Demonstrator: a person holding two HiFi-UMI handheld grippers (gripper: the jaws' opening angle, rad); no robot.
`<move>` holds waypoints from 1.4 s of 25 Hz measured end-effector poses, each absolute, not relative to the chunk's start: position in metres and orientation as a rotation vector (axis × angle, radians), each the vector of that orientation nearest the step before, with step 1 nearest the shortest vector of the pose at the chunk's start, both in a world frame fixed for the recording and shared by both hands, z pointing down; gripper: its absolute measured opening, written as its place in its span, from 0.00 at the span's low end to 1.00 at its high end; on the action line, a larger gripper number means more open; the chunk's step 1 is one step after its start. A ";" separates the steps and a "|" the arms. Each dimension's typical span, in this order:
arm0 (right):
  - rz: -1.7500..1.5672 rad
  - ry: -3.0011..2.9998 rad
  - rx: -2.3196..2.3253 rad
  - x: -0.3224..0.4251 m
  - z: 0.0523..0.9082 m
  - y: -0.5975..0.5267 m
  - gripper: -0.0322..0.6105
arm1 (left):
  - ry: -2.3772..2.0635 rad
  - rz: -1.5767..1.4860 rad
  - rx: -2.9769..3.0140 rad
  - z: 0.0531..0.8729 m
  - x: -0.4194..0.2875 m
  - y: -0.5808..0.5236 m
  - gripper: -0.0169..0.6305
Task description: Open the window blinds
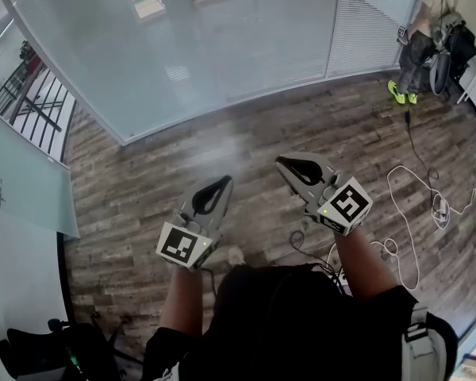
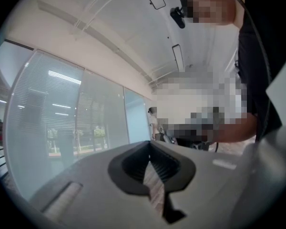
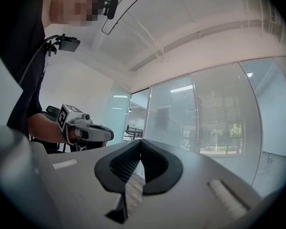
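The window blinds [image 1: 174, 46] hang closed behind a long glass wall ahead of me; they also show in the left gripper view [image 2: 43, 109] and the right gripper view [image 3: 219, 113]. I hold both grippers level above the wooden floor, well short of the glass. My left gripper [image 1: 224, 179] is shut, its tips meeting with nothing between them [image 2: 149, 142]. My right gripper [image 1: 279, 162] is shut and empty too [image 3: 140, 140]. The left gripper [image 3: 81, 128] also appears in the right gripper view, beside the right one.
A second blind panel [image 1: 365, 22] stands at the far right. A person [image 1: 428, 30] with bags stands there by the wall. White and black cables [image 1: 416, 205] lie on the floor at my right. A railing [image 1: 32, 101] shows behind glass at left.
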State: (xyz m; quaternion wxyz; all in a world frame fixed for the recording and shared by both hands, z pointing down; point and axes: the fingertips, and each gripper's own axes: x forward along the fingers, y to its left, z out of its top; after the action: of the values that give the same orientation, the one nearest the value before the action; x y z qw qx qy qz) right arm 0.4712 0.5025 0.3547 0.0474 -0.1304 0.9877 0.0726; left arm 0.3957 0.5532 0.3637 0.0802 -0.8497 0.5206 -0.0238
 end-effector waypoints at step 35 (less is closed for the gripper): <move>0.198 3.060 -0.423 0.379 0.380 0.466 0.06 | 1.617 -0.020 -2.596 0.393 0.273 0.521 0.03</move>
State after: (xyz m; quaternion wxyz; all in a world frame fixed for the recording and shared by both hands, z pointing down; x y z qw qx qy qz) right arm 0.3793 0.4664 0.3804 0.0231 -0.1365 0.9883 0.0639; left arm 0.2728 0.5209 0.3926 0.0415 -0.8480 0.5283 -0.0065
